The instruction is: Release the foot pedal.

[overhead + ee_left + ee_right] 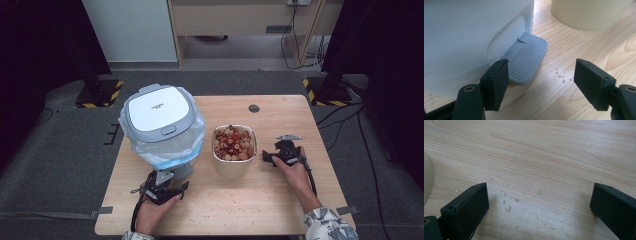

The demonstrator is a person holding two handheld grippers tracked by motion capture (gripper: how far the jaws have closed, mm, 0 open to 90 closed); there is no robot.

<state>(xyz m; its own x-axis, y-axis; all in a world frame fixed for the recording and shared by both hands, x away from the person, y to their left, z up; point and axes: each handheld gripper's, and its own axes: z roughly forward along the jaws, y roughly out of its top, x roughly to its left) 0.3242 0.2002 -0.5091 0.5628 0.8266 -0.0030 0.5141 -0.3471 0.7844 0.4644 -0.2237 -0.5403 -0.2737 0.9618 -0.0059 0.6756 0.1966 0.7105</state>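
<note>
A white and grey pedal bin (161, 125) with a plastic liner stands at the table's left. Its grey ribbed pedal (527, 58) juts out at the base. My left gripper (162, 191) (541, 85) is open just in front of that pedal, the left jaw beside the pedal's near corner. A cream tub (233, 150) holding several red and tan food pieces stands mid-table; its wall (589, 12) shows beyond the pedal. My right gripper (282, 152) (539, 210) is open to the tub's right, low over bare wood, holding nothing.
The wooden table (240, 200) has small crumbs and drip marks (507, 205) in front of the tub. A round dark hole (254, 108) sits near the far edge. Black stands with yellow-striped feet (320, 90) flank the table's far corners.
</note>
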